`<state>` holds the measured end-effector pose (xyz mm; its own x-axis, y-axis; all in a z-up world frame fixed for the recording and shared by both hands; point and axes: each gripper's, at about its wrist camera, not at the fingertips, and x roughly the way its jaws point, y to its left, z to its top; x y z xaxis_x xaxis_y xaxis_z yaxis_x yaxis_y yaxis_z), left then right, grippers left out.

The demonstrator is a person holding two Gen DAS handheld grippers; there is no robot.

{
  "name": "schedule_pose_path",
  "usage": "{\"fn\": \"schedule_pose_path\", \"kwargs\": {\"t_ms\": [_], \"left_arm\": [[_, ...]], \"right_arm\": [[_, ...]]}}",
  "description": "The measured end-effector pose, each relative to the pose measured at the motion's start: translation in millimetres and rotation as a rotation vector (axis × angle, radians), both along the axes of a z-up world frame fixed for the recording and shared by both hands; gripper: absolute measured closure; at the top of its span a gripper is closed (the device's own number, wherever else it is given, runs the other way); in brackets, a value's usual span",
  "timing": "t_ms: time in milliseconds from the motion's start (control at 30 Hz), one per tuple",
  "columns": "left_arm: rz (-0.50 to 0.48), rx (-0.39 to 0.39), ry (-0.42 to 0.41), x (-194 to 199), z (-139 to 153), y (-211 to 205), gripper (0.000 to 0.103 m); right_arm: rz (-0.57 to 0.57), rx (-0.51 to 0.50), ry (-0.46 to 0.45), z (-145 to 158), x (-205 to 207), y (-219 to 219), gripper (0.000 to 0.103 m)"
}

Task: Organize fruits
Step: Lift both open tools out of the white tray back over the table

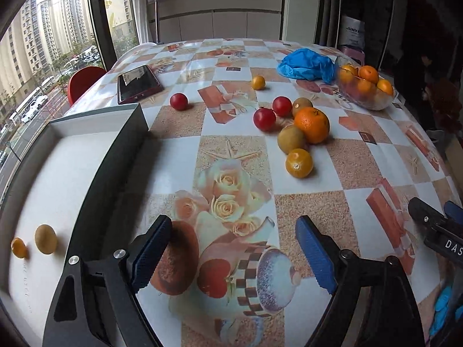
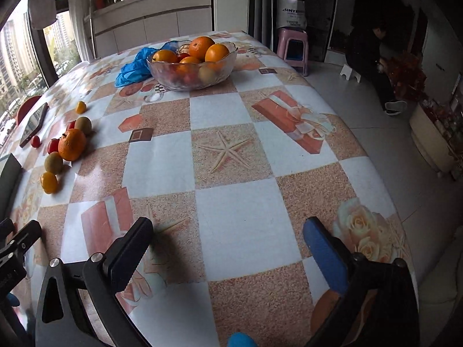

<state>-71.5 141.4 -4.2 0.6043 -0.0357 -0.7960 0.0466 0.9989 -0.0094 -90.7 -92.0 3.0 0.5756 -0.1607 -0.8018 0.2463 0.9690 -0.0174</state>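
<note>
Loose fruit lies mid-table: a large orange [image 1: 312, 124], two kiwis [image 1: 290, 138], red tomatoes [image 1: 264, 119] and small yellow-orange fruits [image 1: 299, 162]. A grey-walled box [image 1: 127, 133] with a white floor at the left holds a kiwi [image 1: 45, 238] and a small orange fruit [image 1: 19, 247]. A glass bowl [image 2: 192, 66] of oranges stands at the far side. My left gripper [image 1: 234, 248] hovers open over the tablecloth beside the box, nothing between its fingers. My right gripper [image 2: 228, 245] is open and empty over bare cloth; the fruit cluster [image 2: 72, 144] lies far to its left.
A dark red phone [image 1: 138, 84] lies beyond the box. A crumpled blue plastic bag [image 1: 306, 65] sits next to the bowl. The table's right edge drops to a tiled floor, where a pink stool [image 2: 292, 47] stands and a person [image 2: 373, 60] sits.
</note>
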Motion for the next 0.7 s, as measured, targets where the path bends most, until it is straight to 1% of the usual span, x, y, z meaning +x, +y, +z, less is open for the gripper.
{"fn": "schedule_pose_path", "kwargs": {"t_ms": [33,67,100,267,700], "left_arm": [[0.006,0.0,-0.002,1.5,-1.1,0.8,0.011],[0.02,0.006,0.005,3.5,-3.8,1.7,0.0],[0.03,-0.012,0.006,5.3,-4.3,4.2,0.0],[0.017,-0.007,0.006,2.7,-4.8,3.3,0.0],[0.017,-0.007,0.007,3.0,-4.9,3.2,0.0]], "right_arm": [[0.0,0.0,-0.001,-0.1,0.3,0.0,0.0],[0.0,-0.001,-0.001,-0.8,1.1,0.8,0.0],[0.0,0.0,-0.002,-0.5,0.9,0.3,0.0],[0.0,-0.002,-0.003,-1.4,-0.8,1.8,0.0],[0.001,-0.002,-0.003,-1.1,-0.8,1.9,0.0]]}}
